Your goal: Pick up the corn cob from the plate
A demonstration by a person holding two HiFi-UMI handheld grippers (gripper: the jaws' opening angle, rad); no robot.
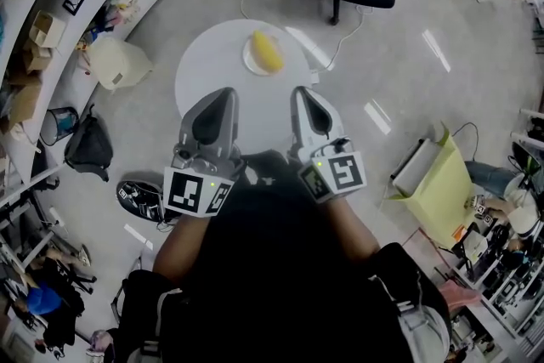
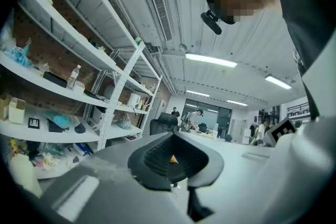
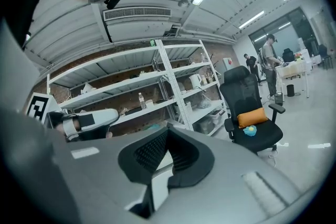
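Your left gripper (image 1: 224, 93) and right gripper (image 1: 303, 92) were both closed and empty. Reaching the corn cob (image 1: 268, 53) at 12 o'clock unopened could have knocked it off its plate (image 1: 248, 57).

Bright ceiling strip lights (image 2: 210, 59) glare on the floor (image 1: 476, 89); fisheye edges darken and warp.

The near edge of the round table (image 1: 208, 64) is hidden by the left gripper (image 1: 224, 93) and the right gripper (image 1: 302, 91).
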